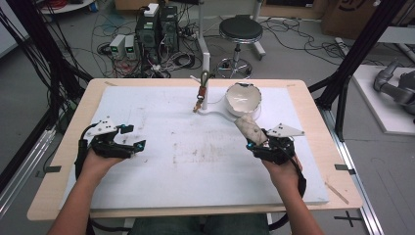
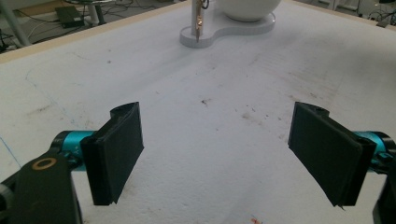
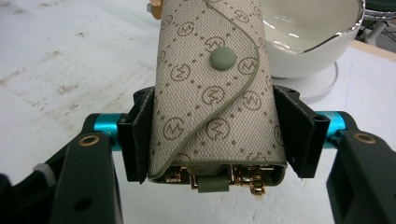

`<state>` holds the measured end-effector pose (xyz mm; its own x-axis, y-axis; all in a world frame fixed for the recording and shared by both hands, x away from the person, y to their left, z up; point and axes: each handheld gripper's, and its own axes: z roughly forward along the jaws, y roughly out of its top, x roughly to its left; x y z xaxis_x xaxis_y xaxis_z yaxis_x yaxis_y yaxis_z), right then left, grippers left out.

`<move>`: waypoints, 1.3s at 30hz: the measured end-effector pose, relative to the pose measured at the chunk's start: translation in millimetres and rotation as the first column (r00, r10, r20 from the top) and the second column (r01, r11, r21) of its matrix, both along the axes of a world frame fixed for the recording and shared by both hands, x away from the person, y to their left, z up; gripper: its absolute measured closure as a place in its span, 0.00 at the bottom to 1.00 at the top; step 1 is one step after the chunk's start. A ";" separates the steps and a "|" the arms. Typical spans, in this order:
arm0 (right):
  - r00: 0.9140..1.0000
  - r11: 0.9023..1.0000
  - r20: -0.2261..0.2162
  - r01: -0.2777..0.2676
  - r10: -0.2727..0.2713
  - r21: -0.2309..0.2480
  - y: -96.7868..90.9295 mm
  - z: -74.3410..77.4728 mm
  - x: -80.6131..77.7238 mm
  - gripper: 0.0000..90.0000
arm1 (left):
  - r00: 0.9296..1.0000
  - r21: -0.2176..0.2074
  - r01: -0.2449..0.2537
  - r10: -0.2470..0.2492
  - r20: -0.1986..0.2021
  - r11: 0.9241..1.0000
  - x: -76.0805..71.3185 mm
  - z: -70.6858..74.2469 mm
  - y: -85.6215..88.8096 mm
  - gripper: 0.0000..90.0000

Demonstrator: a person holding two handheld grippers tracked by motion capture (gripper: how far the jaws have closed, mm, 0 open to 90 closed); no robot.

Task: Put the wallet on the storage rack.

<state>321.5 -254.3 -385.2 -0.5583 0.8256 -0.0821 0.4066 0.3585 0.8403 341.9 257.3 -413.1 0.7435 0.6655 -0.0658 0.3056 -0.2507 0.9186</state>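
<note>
Right gripper view shows my right gripper (image 3: 219,135) fingers clamping the monogram key pouch (image 3: 215,93) near the white bowl (image 3: 308,42), left gripper (image 2: 219,149) fingers wide; its tapered cloth could slip forward.

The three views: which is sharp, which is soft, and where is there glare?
Right gripper view: sharpest, the pouch weave and snap clear, with bright glare inside the bowl. Left gripper view: the tool pads are crisp, the stand farther off softer. High view: soft and grainy throughout, evenly lit, shadows faint.
</note>
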 end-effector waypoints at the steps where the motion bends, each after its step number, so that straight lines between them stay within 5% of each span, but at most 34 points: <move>1: 1.000 1.000 0.004 -0.004 0.004 -0.016 -0.9 4.5 6.0 0.41 | 1.000 -0.003 -0.003 0.003 0.000 1.000 -0.1 0.1 0.6 0.20; 15: 1.000 0.995 -0.029 -0.011 0.008 -0.098 -3.6 30.3 53.1 0.41 | 1.000 0.003 -0.007 0.007 -0.006 1.000 0.8 -1.1 1.5 0.20; 24: 0.998 0.984 -0.060 -0.014 0.003 -0.179 7.0 38.4 86.2 0.41 | 1.000 0.009 -0.009 0.009 -0.009 1.000 1.2 -1.6 1.1 0.20; 39: 0.992 0.960 -0.121 0.006 -0.042 -0.278 25.9 31.7 129.1 0.41 | 1.000 0.012 -0.005 0.006 -0.015 1.000 2.7 -3.1 1.0 0.20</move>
<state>450.5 -228.5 -353.5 -0.5589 0.7936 -0.2403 0.5131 0.5587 0.6516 344.7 258.3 -416.2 0.7388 0.6704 -0.0692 0.3207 -0.2595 0.9109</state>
